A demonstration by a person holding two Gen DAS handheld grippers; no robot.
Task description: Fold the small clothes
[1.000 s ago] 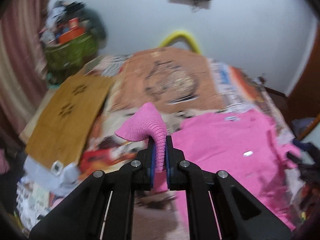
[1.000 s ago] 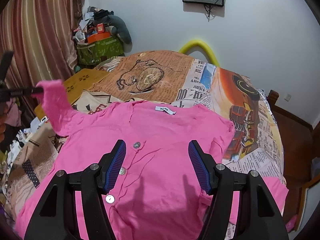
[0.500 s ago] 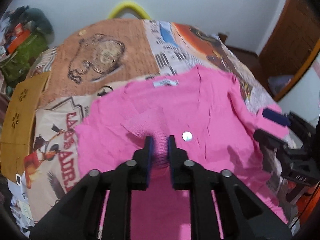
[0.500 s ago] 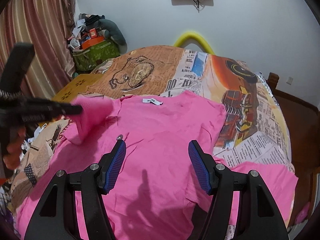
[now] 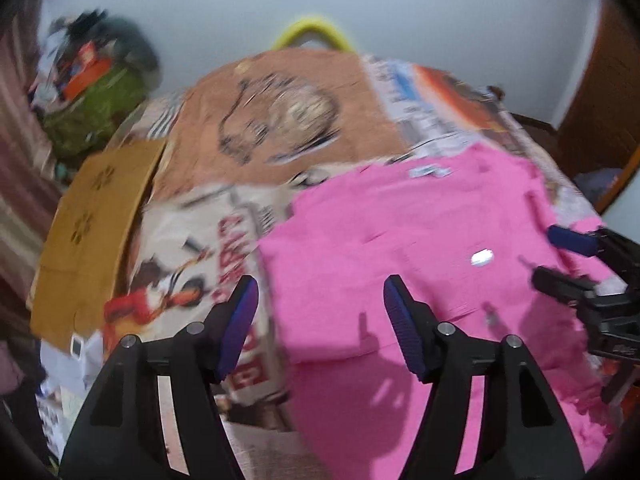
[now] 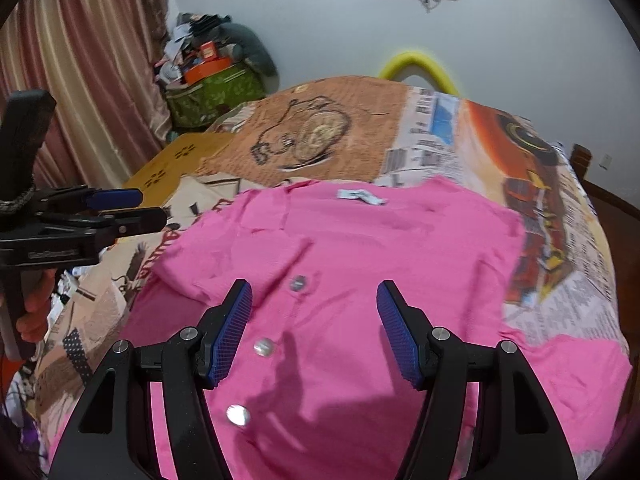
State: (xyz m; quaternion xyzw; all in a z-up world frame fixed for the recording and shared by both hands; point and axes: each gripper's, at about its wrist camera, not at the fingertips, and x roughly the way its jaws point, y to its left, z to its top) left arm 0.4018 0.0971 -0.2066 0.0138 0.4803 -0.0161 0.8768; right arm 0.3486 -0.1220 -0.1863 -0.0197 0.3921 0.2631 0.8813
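A pink buttoned shirt (image 6: 400, 264) lies flat on the bed, collar tag away from me, its left sleeve (image 6: 240, 256) folded in over the chest. It also shows in the left wrist view (image 5: 400, 248). My left gripper (image 5: 318, 304) is open and empty above the shirt's left edge; it also shows at the left of the right wrist view (image 6: 136, 208). My right gripper (image 6: 314, 312) is open and empty above the button line; it shows at the right edge of the left wrist view (image 5: 560, 256).
The bed is covered by a newspaper-print sheet (image 6: 540, 184) and an orange-brown cloth (image 6: 320, 128). A yellow-brown board (image 5: 92, 224) lies at the left. A cluttered green bin (image 6: 212, 88) and curtains (image 6: 80, 80) stand left. A yellow hoop (image 6: 420, 64) is behind the bed.
My left gripper carried the pink sleeve rightward over the shirt, then opened and let it go. The sleeve now lies folded on the chest. The right gripper stayed open above the shirt.
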